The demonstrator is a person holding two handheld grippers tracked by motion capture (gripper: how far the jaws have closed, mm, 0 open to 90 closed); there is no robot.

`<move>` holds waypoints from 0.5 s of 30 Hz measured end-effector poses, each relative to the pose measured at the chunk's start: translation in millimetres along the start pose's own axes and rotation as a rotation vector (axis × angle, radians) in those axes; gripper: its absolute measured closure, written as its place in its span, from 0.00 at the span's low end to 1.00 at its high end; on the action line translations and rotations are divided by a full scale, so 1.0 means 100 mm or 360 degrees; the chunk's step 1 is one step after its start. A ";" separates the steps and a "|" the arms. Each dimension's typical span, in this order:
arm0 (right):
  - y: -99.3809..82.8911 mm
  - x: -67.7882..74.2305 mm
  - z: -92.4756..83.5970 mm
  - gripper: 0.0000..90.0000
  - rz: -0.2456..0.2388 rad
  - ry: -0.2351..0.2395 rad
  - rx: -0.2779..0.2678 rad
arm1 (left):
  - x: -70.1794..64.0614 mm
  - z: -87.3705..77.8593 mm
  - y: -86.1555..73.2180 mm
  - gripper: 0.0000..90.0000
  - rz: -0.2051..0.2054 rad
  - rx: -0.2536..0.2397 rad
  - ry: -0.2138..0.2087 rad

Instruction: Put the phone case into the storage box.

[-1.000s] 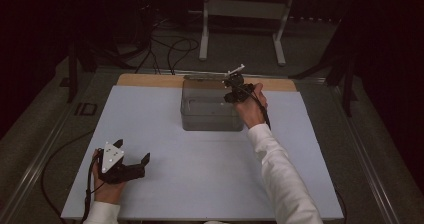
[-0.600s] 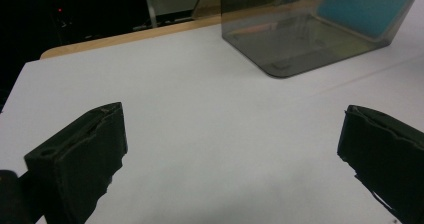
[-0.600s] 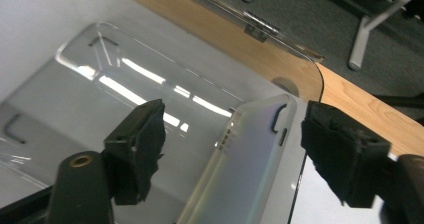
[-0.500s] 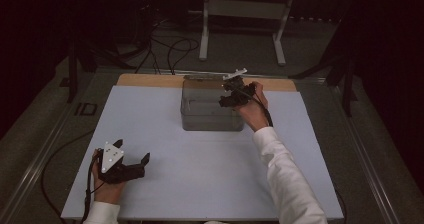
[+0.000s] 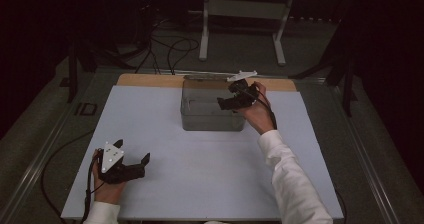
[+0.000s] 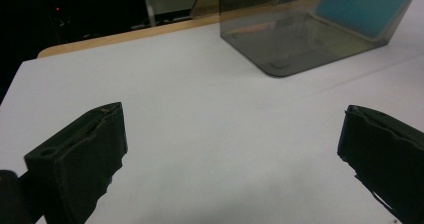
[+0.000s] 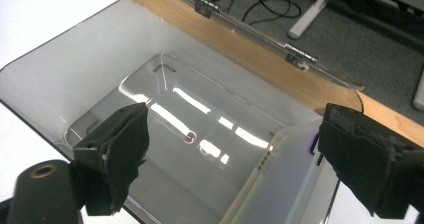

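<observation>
A clear plastic box (image 5: 200, 115) stands at the middle back of the white table, its hinged lid (image 7: 300, 59) swung open at the far side. My right gripper (image 5: 225, 103) hovers over the box's right part and points down into it. Its jaws (image 7: 235, 129) have just been opening and stand wide apart, with nothing pressed between the pads. Below them a flat white object (image 7: 280, 184) with a row of small dots lies inside the box by its wall. My left gripper (image 5: 134, 151) rests open at the front left, empty (image 6: 235, 124).
A wooden strip (image 5: 145, 80) borders the table's far edge behind the box. Seen through the box wall (image 6: 300, 44) is a blue patch (image 6: 360, 9). Cables and a white stand's legs (image 5: 240, 29) lie on the floor beyond.
My right gripper has shifted a little toward the near side over the box and tipped down into it. The left hand has stayed put.
</observation>
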State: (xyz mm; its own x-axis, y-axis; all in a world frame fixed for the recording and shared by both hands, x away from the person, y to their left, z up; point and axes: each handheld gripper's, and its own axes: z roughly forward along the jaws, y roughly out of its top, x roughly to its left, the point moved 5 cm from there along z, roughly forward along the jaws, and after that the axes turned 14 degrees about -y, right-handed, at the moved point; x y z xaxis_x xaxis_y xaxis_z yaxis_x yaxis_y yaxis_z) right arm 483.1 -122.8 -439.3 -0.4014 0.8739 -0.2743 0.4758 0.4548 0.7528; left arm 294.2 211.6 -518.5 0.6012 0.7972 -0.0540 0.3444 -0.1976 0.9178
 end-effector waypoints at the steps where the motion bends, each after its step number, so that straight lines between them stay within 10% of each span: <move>1: -0.01 -0.01 -0.01 0.14 0.0001 0.0009 -0.0017 | 0.00 0.00 0.00 0.00 0.0000 0.0002 -0.0001; 15: -0.17 -0.04 -0.25 0.11 0.0068 0.0073 -0.0225 | 0.02 -0.01 0.00 0.00 -0.0011 -0.0009 0.0016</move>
State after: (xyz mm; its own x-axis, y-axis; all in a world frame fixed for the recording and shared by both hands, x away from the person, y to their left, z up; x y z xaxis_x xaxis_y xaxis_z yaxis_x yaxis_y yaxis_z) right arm 456.9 -138.5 -436.4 -0.4199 0.8818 -0.2148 0.3797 0.3856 0.8409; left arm 294.9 213.6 -518.2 0.5915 0.8043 -0.0561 0.3444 -0.1892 0.9196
